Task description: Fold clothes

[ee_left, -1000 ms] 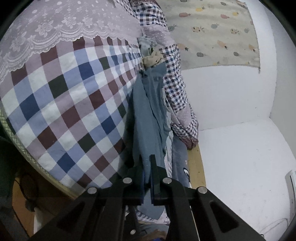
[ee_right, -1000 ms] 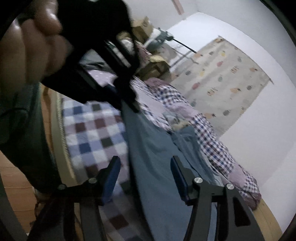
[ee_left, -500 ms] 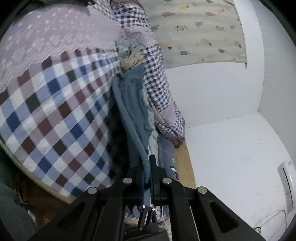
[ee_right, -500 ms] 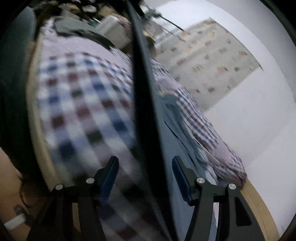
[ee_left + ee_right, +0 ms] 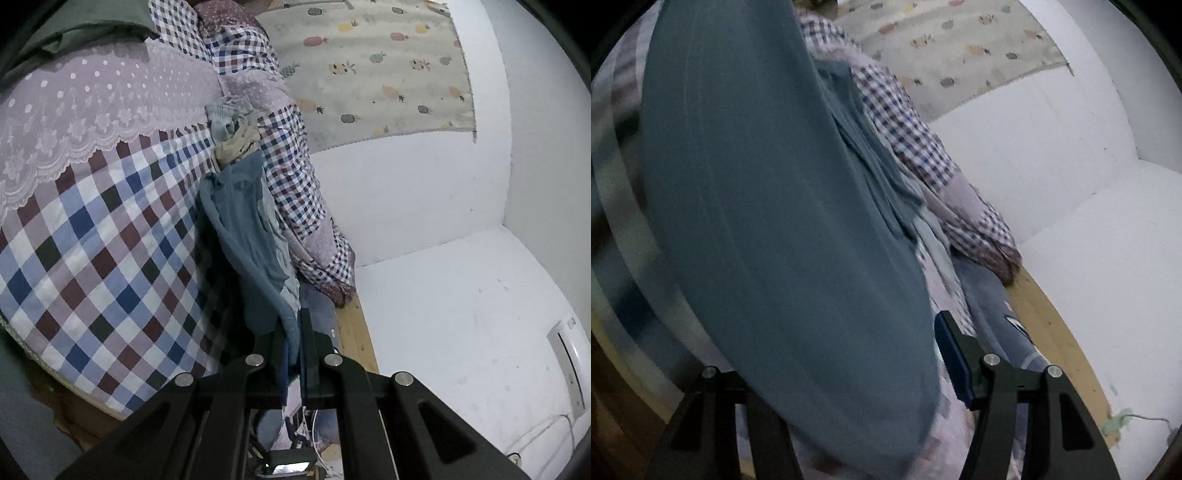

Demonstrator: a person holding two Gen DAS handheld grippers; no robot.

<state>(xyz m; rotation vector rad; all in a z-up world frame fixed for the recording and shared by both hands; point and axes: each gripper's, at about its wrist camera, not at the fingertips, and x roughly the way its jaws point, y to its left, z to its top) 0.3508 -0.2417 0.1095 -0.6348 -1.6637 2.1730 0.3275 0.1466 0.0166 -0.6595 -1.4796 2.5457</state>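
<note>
A: What do the left tongs [image 5: 293, 356] hold?

B: They are clamped on an edge of the blue-grey garment [image 5: 251, 236], a soft, thin knit that hangs in long creased folds down to the bed [image 5: 92, 240].

A: And the right tongs [image 5: 827, 354]?

B: Spread wide, gripping nothing. The same garment [image 5: 768, 206] drapes between the fingers as a smooth, broad sheet, hiding the left finger's tip.

A: What lies past it?

B: A checked bedsheet with a lace-trimmed lilac cover [image 5: 85, 99], a small crumpled pile of clothes [image 5: 232, 133], then a gingham quilt [image 5: 291, 177] bunched along the bed's far edge by the white wall [image 5: 399, 192]. The wooden bed frame [image 5: 354, 332] shows beside it.
</note>
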